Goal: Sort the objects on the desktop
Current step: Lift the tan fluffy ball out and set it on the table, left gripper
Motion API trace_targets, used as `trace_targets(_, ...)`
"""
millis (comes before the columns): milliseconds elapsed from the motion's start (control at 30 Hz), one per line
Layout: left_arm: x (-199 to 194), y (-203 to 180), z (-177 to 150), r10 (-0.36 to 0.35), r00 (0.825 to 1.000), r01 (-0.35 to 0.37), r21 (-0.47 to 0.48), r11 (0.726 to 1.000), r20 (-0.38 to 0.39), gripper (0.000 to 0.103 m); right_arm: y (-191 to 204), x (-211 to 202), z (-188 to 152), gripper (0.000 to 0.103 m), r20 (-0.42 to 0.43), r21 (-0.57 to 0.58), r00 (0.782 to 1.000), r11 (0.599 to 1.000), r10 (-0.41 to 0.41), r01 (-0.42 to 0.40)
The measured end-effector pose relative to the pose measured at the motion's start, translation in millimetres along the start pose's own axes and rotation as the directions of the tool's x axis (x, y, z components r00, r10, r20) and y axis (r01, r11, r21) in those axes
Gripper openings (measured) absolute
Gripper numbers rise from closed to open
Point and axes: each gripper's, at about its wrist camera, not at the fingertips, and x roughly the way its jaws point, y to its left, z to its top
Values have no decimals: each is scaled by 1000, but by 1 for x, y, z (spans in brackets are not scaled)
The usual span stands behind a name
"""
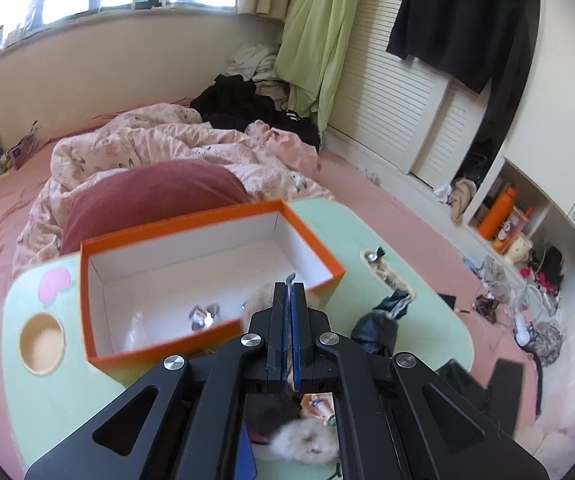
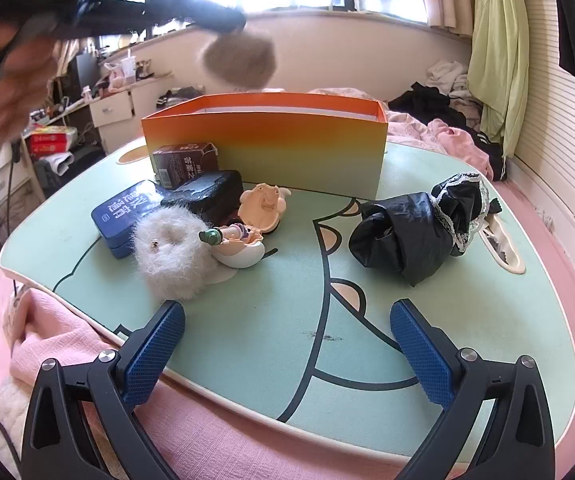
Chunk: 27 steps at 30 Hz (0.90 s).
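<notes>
An orange box [image 1: 215, 280] with a white inside stands on the green lap table [image 1: 47, 392]; it also shows in the right wrist view [image 2: 271, 136]. My left gripper [image 1: 290, 284] is shut on a tan fluffy pompom [image 2: 239, 60] and holds it above the box's near end. A shiny clip [image 1: 205, 316] lies inside the box. My right gripper [image 2: 287, 320] is open and empty above the table's [image 2: 247, 340] near edge. In front of it lie a white fluffy pompom [image 2: 171, 256], a small doll figure [image 2: 247, 224], a blue tin [image 2: 123, 212], a black case [image 2: 207, 192] and a brown carton [image 2: 185, 162].
A crumpled black garment with lace trim [image 2: 419, 228] lies on the table's right side. The table sits on a bed with a pink quilt [image 1: 159, 148] and a red pillow [image 1: 147, 196]. Louvred closet doors [image 1: 391, 96] and cluttered shelves [image 1: 507, 220] are to the right.
</notes>
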Motion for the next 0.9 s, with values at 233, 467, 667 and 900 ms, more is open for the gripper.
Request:
trace_targets(233, -14, 25, -38, -47, 996, 55, -117, 992, 75, 45, 0, 0, 0, 103, 1, 5, 1000, 1000, -8, 8)
trace_targets(467, -64, 34, -129, 162, 981, -151, -106, 983, 110, 86, 0, 0, 0, 103, 0, 9, 1000, 1000, -18, 18)
trace_targets(667, -24, 38, -158, 270, 963, -268, -75, 960, 13, 87, 0, 1, -1, 103, -1, 10, 1000, 1000, -26, 26)
trace_targets(900, 2, 16, -150, 295, 954, -296, 8, 955, 51, 103, -2, 1, 0, 103, 0, 17, 999, 999, -33, 33)
